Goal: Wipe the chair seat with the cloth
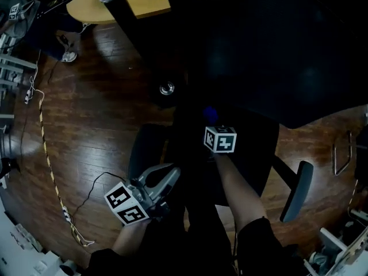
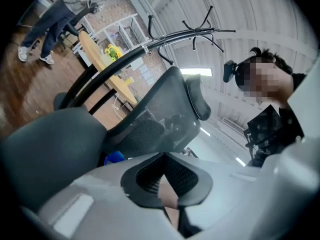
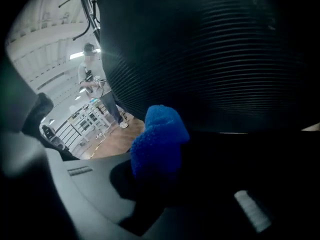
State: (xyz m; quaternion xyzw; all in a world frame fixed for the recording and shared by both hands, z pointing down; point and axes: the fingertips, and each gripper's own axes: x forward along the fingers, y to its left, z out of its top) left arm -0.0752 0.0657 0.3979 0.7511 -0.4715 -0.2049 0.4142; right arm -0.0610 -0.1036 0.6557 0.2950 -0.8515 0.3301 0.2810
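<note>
Right gripper [image 3: 150, 181] pinching a fluffy blue cloth [image 3: 159, 139] low at the rear of the black office-chair seat [image 1: 253, 154], just before the ribbed black mesh backrest [image 3: 210, 49]. The dark view leaves contact with the seat uncertain. Left gripper [image 2: 165, 176] has its jaws pressed together on nothing and hangs near the dark padded armrest [image 1: 145, 151]. Best practice is probably to press the cloth flat and draw it forward in overlapping strokes, gripping firmly.

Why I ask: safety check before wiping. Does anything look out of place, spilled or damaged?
Nothing looks spilled or broken. The right gripper is shut on the blue cloth by the dark chair seat. The only untidy thing is a loose cable trailing across the wood floor on the left, a possible trip hazard.
</note>
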